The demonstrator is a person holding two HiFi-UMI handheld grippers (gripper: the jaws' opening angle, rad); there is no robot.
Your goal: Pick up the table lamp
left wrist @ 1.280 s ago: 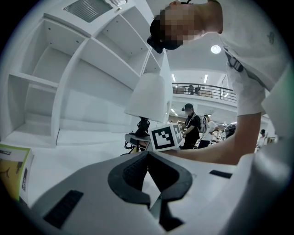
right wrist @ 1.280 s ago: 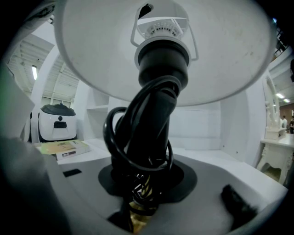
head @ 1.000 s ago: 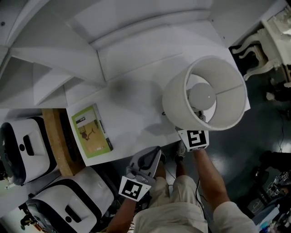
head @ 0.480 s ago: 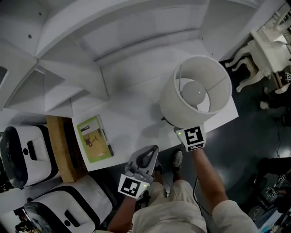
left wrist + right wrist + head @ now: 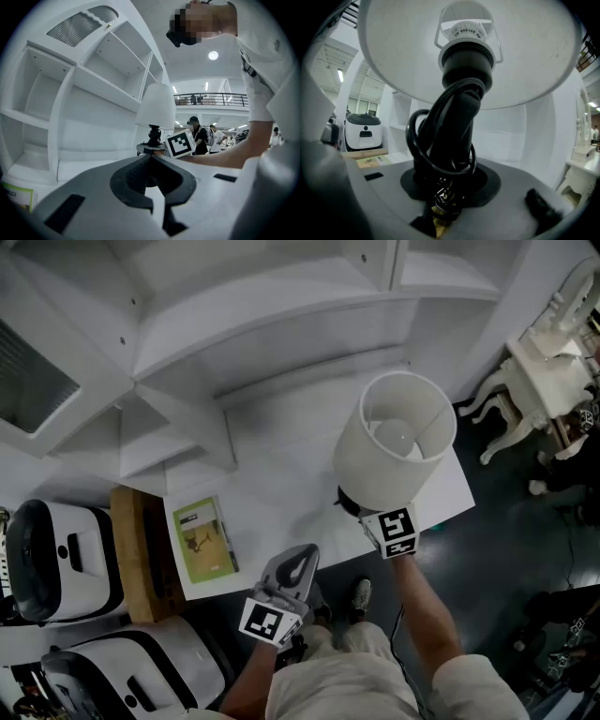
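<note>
The table lamp (image 5: pixel 394 442) has a white drum shade, a black stem and a black cord wound round the stem (image 5: pixel 450 136). My right gripper (image 5: pixel 364 512) is shut on that stem just under the shade and holds the lamp upright over the white table's (image 5: pixel 281 479) front right part. In the right gripper view the stem fills the space between the jaws of the right gripper (image 5: pixel 450 187). My left gripper (image 5: pixel 302 559) hangs at the table's front edge, shut and with nothing in it. From the left gripper view the lamp (image 5: pixel 157 110) stands ahead, beyond the left gripper (image 5: pixel 151 159).
A green booklet (image 5: pixel 206 540) lies at the table's left front. White shelves (image 5: pixel 187 352) rise behind the table. A wooden board (image 5: pixel 141 554) and white rounded appliances (image 5: pixel 56 559) stand at the left. Ornate white furniture (image 5: pixel 548 362) stands at the right on the dark floor.
Both grippers have risen, and the lamp has gone up with the right one. The head view has pulled back, so the table looks smaller.
</note>
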